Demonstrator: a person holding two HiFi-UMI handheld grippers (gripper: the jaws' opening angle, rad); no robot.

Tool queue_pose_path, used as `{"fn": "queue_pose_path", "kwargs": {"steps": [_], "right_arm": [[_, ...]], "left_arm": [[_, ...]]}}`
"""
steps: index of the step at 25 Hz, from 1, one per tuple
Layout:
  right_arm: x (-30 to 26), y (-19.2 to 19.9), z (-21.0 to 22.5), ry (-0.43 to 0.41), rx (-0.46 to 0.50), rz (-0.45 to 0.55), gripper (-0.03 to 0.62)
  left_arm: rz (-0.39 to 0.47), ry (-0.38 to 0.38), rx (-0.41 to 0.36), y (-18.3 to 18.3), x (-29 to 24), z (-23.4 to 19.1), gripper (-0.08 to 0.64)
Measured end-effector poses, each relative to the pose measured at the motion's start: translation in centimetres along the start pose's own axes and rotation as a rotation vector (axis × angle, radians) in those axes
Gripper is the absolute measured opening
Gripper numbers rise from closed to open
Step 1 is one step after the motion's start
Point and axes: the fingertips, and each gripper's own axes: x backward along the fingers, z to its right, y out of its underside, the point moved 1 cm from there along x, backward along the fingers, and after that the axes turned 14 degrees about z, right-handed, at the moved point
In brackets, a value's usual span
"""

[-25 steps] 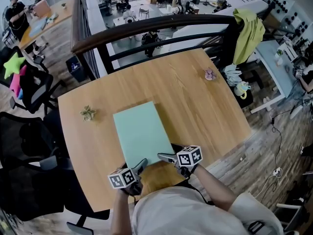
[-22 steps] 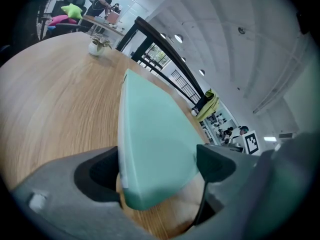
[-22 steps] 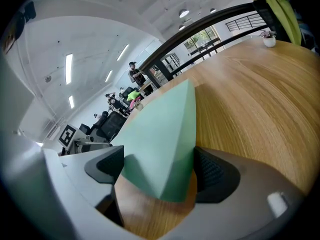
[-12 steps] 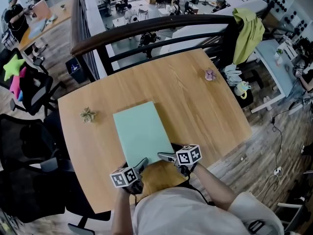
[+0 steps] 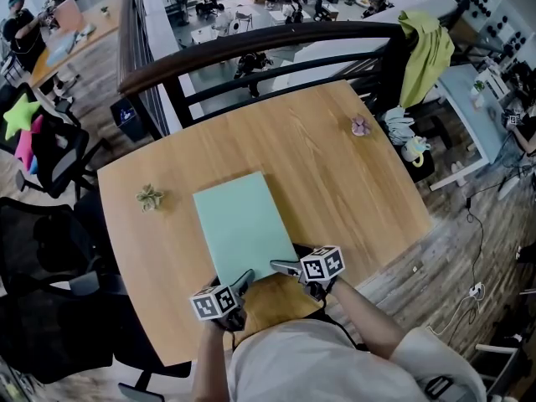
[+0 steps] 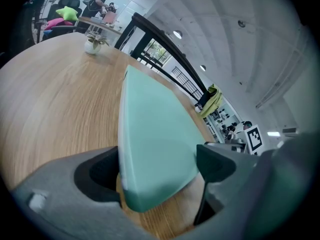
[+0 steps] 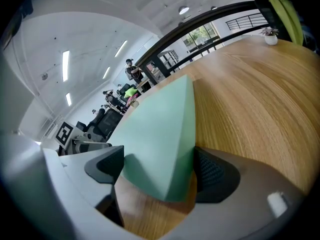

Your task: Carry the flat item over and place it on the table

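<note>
On the table (image 5: pixel 335 166), near your edge, the mint board (image 5: pixel 241 224) lay with its long side running away from you. You had the left gripper (image 5: pixel 241 281) clamped on the near-left corner and the right gripper (image 5: pixel 283 267) clamped on the near-right corner. In each gripper view the corner sat wedged between the jaws, one pad against the top face and the other against the edge or underside. The near end looked slightly raised off the wood there, but I couldn't be sure. The far end rested on the table.

A small green plant (image 5: pixel 150 195) sat left of the board, apart from it. A small pot (image 5: pixel 360 126) with pinkish flowers stood near the table's far-right corner, well away. A dark railing (image 5: pixel 251 44) ran behind the far edge, with a yellow-green cloth (image 5: pixel 427 53) draped over its right end. Black chairs (image 5: pixel 50 153) stood off the table's left side.
</note>
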Motion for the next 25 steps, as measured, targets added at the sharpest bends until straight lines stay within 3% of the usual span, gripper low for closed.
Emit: {"fn": "queue_pose_path", "kwargs": {"steps": [25], "right_arm": [[-0.8, 0.4, 1.2, 0.036, 0.059, -0.042, 0.441]], "left_arm": [[-0.032, -0.025, -0.052, 0.6, -1.0, -0.7, 0.491]]}}
